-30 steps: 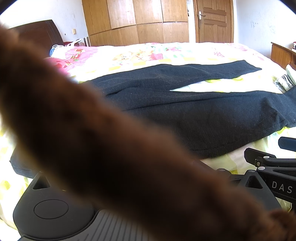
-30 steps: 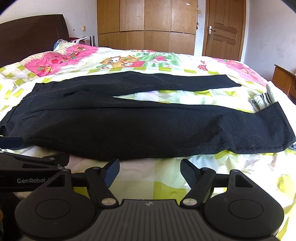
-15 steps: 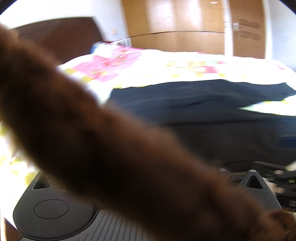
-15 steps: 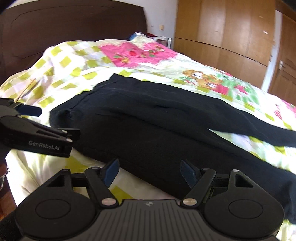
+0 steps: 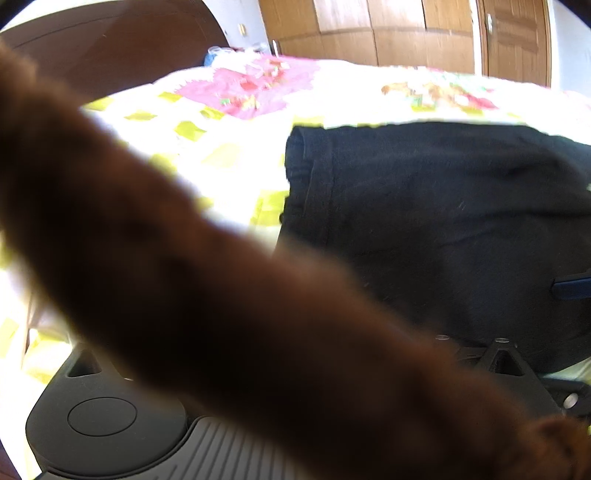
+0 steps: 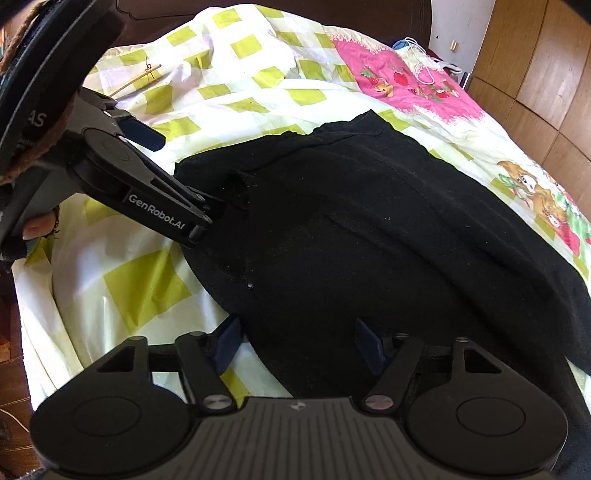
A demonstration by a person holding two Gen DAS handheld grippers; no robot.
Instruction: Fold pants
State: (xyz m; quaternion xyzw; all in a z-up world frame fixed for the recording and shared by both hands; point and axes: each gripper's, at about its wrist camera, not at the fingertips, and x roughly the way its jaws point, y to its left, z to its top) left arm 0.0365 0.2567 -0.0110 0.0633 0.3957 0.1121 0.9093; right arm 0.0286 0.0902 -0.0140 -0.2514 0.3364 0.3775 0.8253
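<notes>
Pants (image 6: pixel 369 229) between right gripper's (image 6: pixel 299 343) jaws

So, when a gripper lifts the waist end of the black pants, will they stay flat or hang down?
The black pants look soft and already bunch at the waist, so they will probably droop. The knit seems unlikely to slip. The sheet may wrinkle if they drag.

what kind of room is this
Most likely a home bedroom. Black pants lie on a bed covered with a green-checked cartoon sheet, a dark wooden headboard stands at its head, and wooden wardrobe doors line the far wall.
</notes>
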